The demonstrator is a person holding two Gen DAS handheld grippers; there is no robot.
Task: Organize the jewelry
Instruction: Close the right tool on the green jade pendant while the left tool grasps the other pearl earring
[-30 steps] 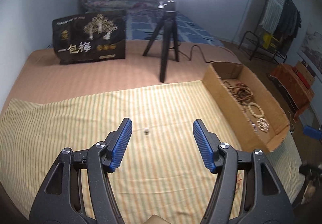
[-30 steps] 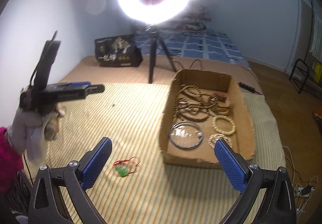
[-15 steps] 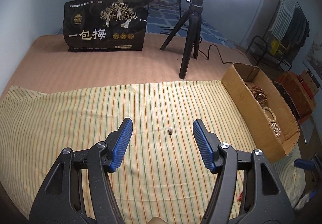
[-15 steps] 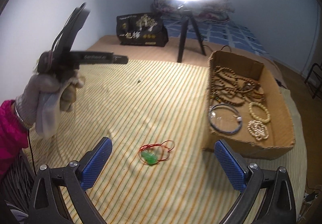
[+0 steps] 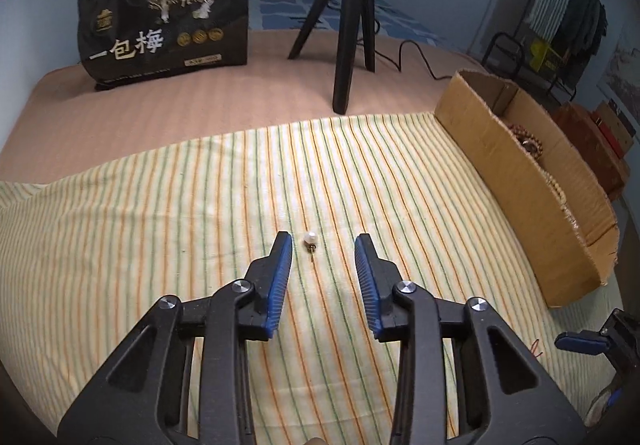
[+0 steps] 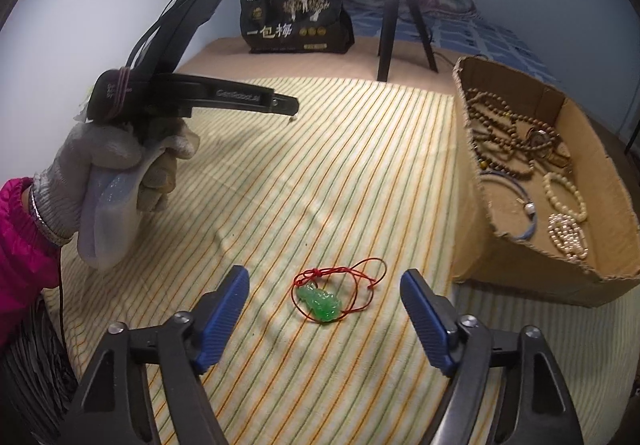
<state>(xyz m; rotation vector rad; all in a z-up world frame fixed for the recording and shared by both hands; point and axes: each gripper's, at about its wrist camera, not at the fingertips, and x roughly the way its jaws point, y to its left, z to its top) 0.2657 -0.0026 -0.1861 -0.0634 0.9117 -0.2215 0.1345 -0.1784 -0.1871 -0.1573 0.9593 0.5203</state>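
A small pearl earring (image 5: 311, 239) lies on the striped cloth (image 5: 160, 229), just beyond and between the fingertips of my open left gripper (image 5: 323, 245). A green jade pendant on a red cord (image 6: 320, 299) lies on the cloth between the fingertips of my open right gripper (image 6: 325, 279), a little ahead of them. A cardboard box (image 6: 520, 245) at the right holds several bead bracelets and a blue bangle (image 6: 520, 201). The left gripper (image 6: 294, 109) also shows in the right wrist view, held in a gloved hand over the earring.
A black tripod (image 5: 352, 17) and a black printed bag (image 5: 168, 17) stand at the back of the bed. The box's near wall (image 5: 520, 181) rises at the right of the cloth. A power cable (image 5: 416, 57) runs behind the tripod.
Both grippers have moved down and forward. The left one has closed in on the earring and narrowed its jaws somewhat. The right one has come near the green pendant.
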